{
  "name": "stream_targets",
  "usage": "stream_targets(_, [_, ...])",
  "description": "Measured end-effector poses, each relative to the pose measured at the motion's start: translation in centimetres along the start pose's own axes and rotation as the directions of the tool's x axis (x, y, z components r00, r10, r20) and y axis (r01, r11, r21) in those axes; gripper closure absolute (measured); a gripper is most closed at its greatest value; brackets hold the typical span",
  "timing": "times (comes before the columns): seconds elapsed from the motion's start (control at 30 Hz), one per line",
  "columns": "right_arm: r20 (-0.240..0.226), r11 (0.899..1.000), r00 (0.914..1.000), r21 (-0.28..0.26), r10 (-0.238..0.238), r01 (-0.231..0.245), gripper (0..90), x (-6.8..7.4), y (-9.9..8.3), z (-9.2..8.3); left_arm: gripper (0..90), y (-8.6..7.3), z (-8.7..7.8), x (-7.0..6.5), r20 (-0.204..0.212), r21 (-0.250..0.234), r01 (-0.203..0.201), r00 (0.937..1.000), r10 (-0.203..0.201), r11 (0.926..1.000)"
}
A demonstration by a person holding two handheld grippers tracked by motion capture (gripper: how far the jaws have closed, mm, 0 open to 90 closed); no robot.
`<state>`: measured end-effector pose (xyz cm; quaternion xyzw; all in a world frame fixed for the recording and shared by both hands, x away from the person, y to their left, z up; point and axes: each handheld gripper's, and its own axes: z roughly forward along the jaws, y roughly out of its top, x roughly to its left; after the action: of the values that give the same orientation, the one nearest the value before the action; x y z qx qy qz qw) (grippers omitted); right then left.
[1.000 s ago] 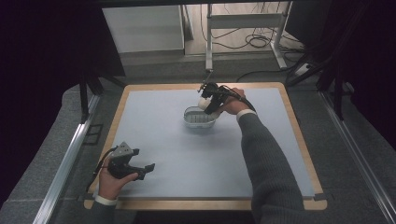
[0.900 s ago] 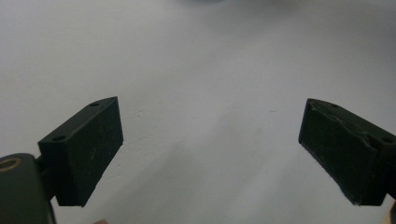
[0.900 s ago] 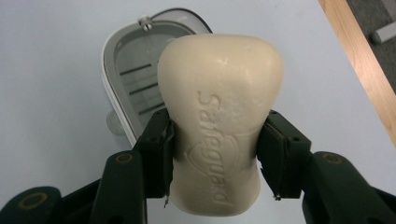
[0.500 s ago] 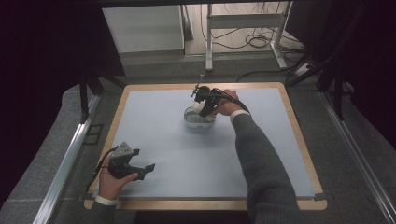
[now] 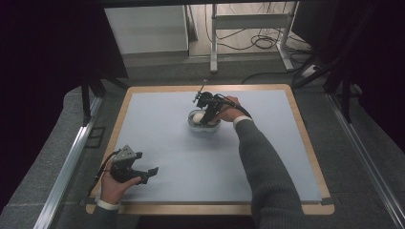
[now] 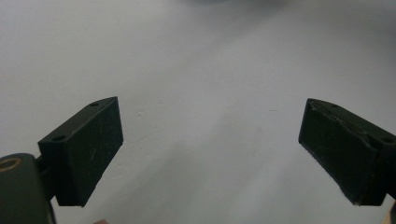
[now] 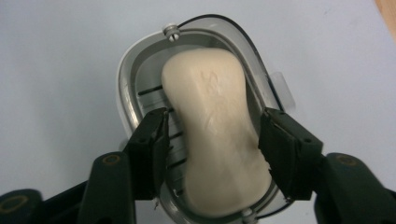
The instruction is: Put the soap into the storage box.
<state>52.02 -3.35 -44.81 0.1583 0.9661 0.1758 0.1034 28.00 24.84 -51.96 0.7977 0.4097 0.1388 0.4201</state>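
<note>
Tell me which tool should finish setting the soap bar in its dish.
Right. The right tool straddles the soap bar in the dish, jaws just opening. The left tool rests open near the table's front edge.

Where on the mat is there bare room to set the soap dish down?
Bare mat lies left of the soap dish, between it and the left gripper. More lies right of the sleeve, up to the wooden border. It is crowded at the dish, where the right gripper straddles the soap.
</note>
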Motion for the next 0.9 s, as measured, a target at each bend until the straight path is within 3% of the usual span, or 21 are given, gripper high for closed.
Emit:
stream_targets(0.1, [0.009, 0.998, 0.9992, -0.058, 0.039, -0.039, 39.9, -0.2, -0.2, -0.7, 6.9, 0.0, 0.1, -0.1, 0.001, 0.000, 0.000, 1.0000, 0.000, 1.0000])
stream_targets(0.17, [-0.002, 0.989, 0.9958, -0.117, 0.092, -0.091, 39.3, -0.4, -0.4, -1.3, 6.9, 0.0, 0.0, 0.0, 0.001, -0.001, 0.001, 1.0000, -0.001, 1.0000])
stream_targets(0.3, [0.005, 0.971, 0.9901, -0.194, 0.140, -0.137, 37.5, -0.5, -1.1, -2.3, 6.9, 0.0, 0.0, 0.0, -0.001, -0.002, 0.000, 1.0000, 0.000, 1.0000])
stream_targets(0.67, [0.015, 0.950, 0.9836, -0.264, 0.180, -0.169, 35.3, 0.4, -3.7, -4.4, 6.9, 0.0, 0.2, -0.1, 0.005, 0.001, 0.000, 1.0000, 0.000, 1.0000])
stream_targets(0.83, [0.041, 0.931, 0.9710, -0.297, 0.235, -0.213, 35.3, 1.6, -6.2, -4.9, 7.0, 0.0, 0.0, 0.0, 0.004, -0.004, 0.002, 1.0000, -0.002, 1.0000])
stream_targets(0.9, [0.035, 0.916, 0.9646, -0.324, 0.261, -0.236, 35.3, 2.0, -7.3, -5.2, 6.9, 0.0, 0.0, -0.1, 0.004, -0.004, 0.003, 1.0000, -0.003, 1.0000])
